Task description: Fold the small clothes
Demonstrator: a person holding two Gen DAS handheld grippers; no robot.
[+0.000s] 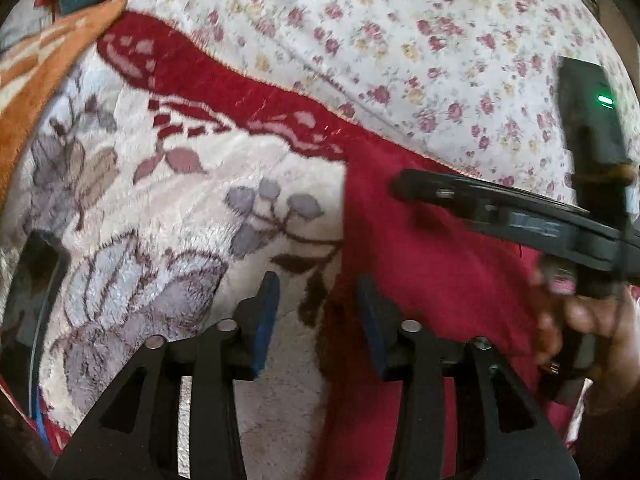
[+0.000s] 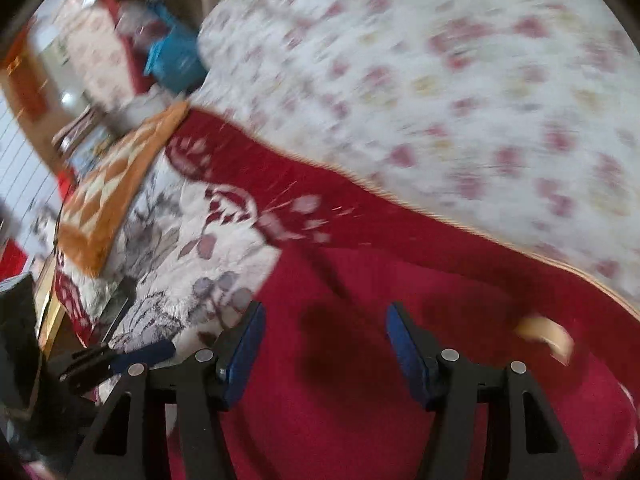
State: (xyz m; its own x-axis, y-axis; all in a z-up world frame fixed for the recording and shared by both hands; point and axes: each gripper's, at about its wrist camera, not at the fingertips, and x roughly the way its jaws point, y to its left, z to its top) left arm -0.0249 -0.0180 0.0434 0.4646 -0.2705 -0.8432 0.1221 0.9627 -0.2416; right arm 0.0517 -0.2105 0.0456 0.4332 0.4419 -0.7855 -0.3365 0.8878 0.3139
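Observation:
A dark red garment (image 1: pixel 432 280) lies flat on a plush floral blanket (image 1: pixel 160 208). My left gripper (image 1: pixel 318 292) is open and empty, hovering over the garment's left edge. The right gripper's body (image 1: pixel 520 220) reaches over the garment from the right in the left wrist view, held by a hand. In the blurred right wrist view my right gripper (image 2: pixel 324 320) is open and empty above the red garment (image 2: pixel 360 360). A pale tag or label (image 2: pixel 544 332) shows on the garment at the right. The left gripper's fingers (image 2: pixel 120 356) show at the lower left.
A floral sheet (image 1: pixel 400 40) covers the bed beyond the blanket's red border (image 1: pixel 240 88). An orange patterned cloth (image 1: pixel 36 64) lies at the far left. A blue bundle (image 2: pixel 176 56) and clutter sit past the bed's corner.

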